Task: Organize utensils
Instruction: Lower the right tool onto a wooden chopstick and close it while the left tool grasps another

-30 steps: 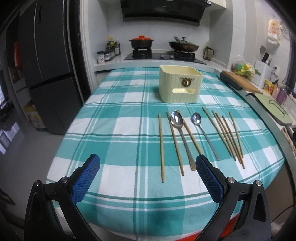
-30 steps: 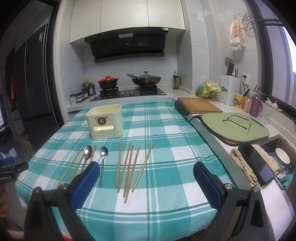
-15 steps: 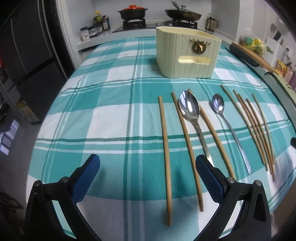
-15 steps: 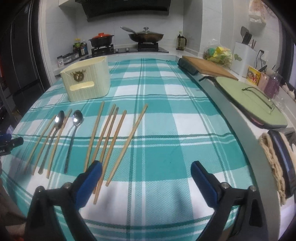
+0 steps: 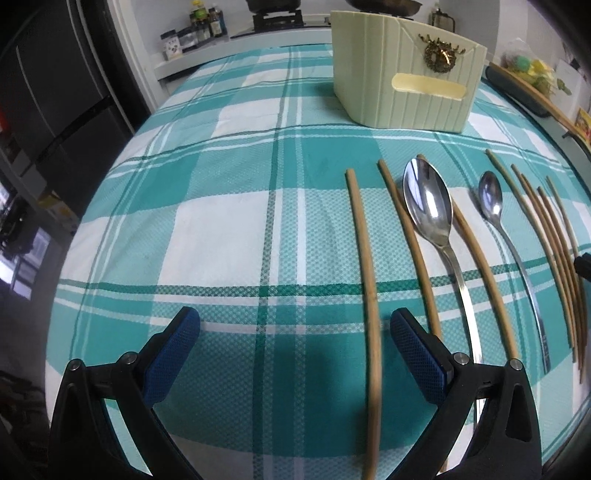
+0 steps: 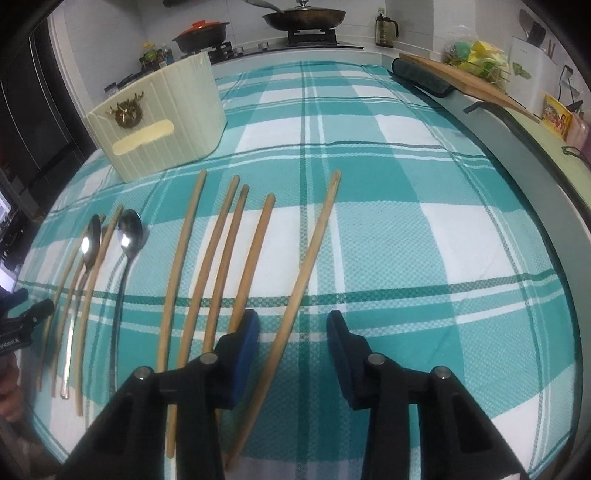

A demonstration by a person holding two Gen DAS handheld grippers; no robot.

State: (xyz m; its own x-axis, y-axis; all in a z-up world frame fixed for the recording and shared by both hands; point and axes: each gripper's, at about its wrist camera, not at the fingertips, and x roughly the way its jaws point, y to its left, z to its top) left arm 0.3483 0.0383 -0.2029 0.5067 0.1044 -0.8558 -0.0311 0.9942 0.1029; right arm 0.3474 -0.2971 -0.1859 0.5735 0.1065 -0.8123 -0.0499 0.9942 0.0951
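Observation:
Several wooden chopsticks and two steel spoons lie in a row on the teal checked tablecloth (image 5: 229,229). A cream utensil holder (image 5: 402,74) stands behind them; it also shows in the right wrist view (image 6: 162,122). My left gripper (image 5: 295,343) is open and low over the cloth, with the leftmost chopstick (image 5: 367,280) lying between its fingers. A large spoon (image 5: 430,206) and a small spoon (image 5: 491,199) lie to its right. My right gripper (image 6: 291,339) is open, partly narrowed, around the rightmost chopstick (image 6: 303,277).
A stove with a red pot (image 6: 201,33) and a wok (image 6: 303,16) stands at the back. A cutting board (image 6: 465,79) and a grey-green counter edge (image 6: 535,173) run along the right. A dark fridge (image 5: 55,92) stands on the left.
Both grippers have dropped and moved forward close to the cloth. The left now straddles the leftmost chopstick; the right has narrowed its jaws around the rightmost chopstick.

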